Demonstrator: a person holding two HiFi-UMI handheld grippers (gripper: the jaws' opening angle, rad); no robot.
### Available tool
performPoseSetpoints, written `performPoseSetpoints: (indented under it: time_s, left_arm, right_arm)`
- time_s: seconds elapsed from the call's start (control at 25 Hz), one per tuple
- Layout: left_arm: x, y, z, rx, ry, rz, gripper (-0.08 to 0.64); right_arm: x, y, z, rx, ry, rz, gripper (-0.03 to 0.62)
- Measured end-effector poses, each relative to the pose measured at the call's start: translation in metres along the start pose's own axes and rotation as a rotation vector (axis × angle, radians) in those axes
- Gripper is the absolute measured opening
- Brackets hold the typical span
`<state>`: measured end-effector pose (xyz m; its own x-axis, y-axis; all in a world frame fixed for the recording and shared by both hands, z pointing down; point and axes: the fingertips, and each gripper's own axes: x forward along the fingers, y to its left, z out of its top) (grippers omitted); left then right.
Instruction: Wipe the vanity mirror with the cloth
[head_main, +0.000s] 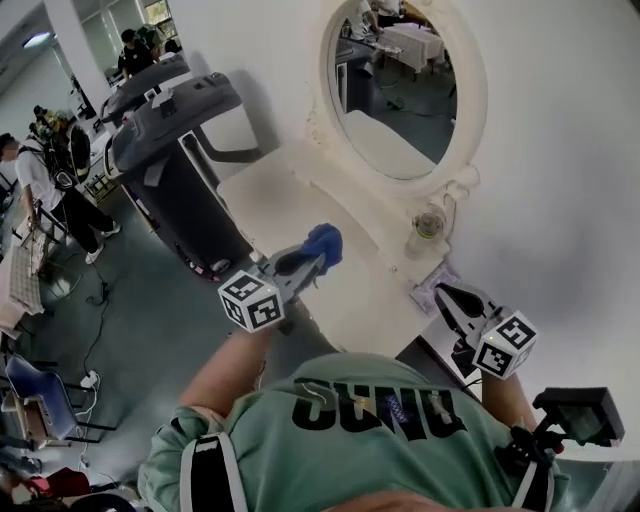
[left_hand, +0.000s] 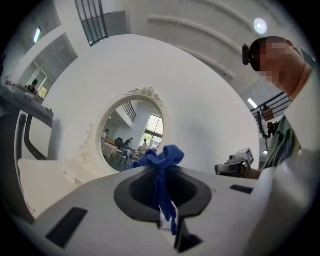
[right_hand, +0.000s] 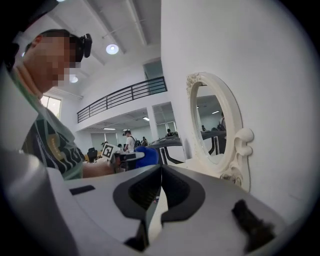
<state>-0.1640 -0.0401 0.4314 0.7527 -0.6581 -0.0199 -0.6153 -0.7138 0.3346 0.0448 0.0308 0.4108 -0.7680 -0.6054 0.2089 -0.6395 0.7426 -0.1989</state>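
Far left, a dark grey machine (head_main: 170, 150) stands beside the white vanity table (head_main: 275, 205). Over to the left gripper (head_main: 308, 258): its jaws are clamped on the blue cloth (head_main: 323, 243), which bunches up at the tips and hangs down between them in the left gripper view (left_hand: 162, 157). The cloth is in the air above the near part of the tabletop, short of the glass and not touching it. Beyond it, against the wall, stands the oval vanity mirror (head_main: 395, 90) in its ornate white frame. At the frame's right foot sits a small glass jar (head_main: 427, 228). Near right, the right gripper (head_main: 442, 293) is held off the table's right edge, jaws pressed together with nothing between them, and the mirror stands to its right in the right gripper view (right_hand: 212, 125).
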Motion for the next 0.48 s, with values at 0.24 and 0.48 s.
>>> performPoseSetpoints:
  time_s: [0.24,0.48]
  left_arm:
    - [0.124,0.063,0.091,0.274,0.035,0.263,0.048]
    - [0.233,0.148,0.209,0.592,0.116,0.336,0.046]
  right_arm:
    - [0.014,-0.085,0.039,-0.159,-0.022,0.154,0.012]
    - [0.071,-0.109,0.047,-0.213,-0.038,0.157,0.012]
